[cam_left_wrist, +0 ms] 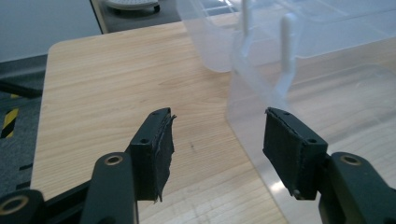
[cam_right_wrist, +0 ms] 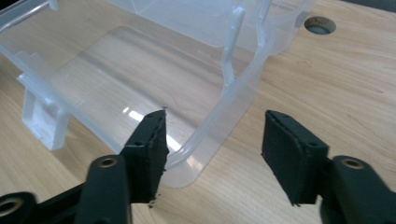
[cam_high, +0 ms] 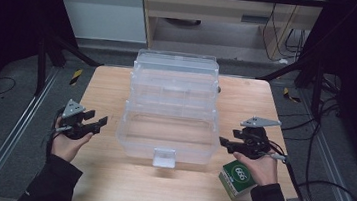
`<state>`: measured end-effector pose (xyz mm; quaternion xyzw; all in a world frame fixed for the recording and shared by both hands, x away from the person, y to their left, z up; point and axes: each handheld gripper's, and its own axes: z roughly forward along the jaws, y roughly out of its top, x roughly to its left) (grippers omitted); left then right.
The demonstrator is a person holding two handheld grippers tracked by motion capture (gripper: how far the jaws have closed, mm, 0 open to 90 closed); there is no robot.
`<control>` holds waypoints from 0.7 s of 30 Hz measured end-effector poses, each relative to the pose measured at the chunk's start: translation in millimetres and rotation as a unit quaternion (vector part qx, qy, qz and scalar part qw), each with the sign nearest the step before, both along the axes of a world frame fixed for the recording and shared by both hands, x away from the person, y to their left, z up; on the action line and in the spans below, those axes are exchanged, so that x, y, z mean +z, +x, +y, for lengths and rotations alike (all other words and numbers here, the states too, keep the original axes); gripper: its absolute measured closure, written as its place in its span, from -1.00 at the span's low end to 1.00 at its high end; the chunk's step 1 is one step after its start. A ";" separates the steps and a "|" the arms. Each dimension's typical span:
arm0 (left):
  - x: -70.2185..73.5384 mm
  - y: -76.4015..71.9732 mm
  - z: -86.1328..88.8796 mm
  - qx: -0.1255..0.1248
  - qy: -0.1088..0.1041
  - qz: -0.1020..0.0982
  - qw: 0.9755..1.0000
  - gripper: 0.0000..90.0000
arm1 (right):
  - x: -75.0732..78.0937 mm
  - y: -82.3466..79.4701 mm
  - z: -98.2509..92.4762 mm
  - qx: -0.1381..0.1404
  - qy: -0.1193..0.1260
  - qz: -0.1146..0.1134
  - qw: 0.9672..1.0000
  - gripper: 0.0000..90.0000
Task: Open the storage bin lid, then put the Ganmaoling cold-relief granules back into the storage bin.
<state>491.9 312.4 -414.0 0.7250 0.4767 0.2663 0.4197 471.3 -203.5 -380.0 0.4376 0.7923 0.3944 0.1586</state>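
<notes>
A clear plastic tiered box [cam_high: 170, 114] stands opened out in steps at the middle of the wooden table [cam_high: 112, 88], with a latch tab [cam_high: 164, 158] at its front. My left gripper [cam_high: 98, 118] hovers open just left of the lowest tray. In the left gripper view the gripper [cam_left_wrist: 217, 126] has bare table and the box's side wall [cam_left_wrist: 327, 93] beyond its jaws. My right gripper [cam_high: 229, 137] is open at the box's right side. In the right gripper view the tray's corner rim [cam_right_wrist: 205, 126] runs between the spread jaws of the gripper [cam_right_wrist: 212, 126], untouched by either pad.
A green and white carton [cam_high: 237, 179] lies on the table's front right, partly under the right hand. A round cable hole [cam_right_wrist: 320, 24] sits in the tabletop behind the box. Cables trail on the floor at the right.
</notes>
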 end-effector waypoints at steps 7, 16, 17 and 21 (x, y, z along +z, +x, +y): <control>-4.5 3.0 13.1 0.016 0.004 0.007 1.000 -0.13 | 4.9 -3.5 -8.9 -0.006 -0.018 0.010 1.000 -0.40; -10.1 5.6 18.3 0.026 0.012 0.014 0.999 -0.18 | 8.6 -13.3 -13.5 -0.007 -0.049 0.047 0.998 -0.55; -11.6 6.5 17.6 0.026 0.016 0.015 0.999 -0.18 | 8.4 -14.4 -13.9 -0.005 -0.052 0.049 0.997 -0.56; -14.3 7.8 16.3 0.026 0.019 0.019 0.999 -0.20 | 9.0 -18.1 -13.9 -0.006 -0.071 0.069 0.995 -0.60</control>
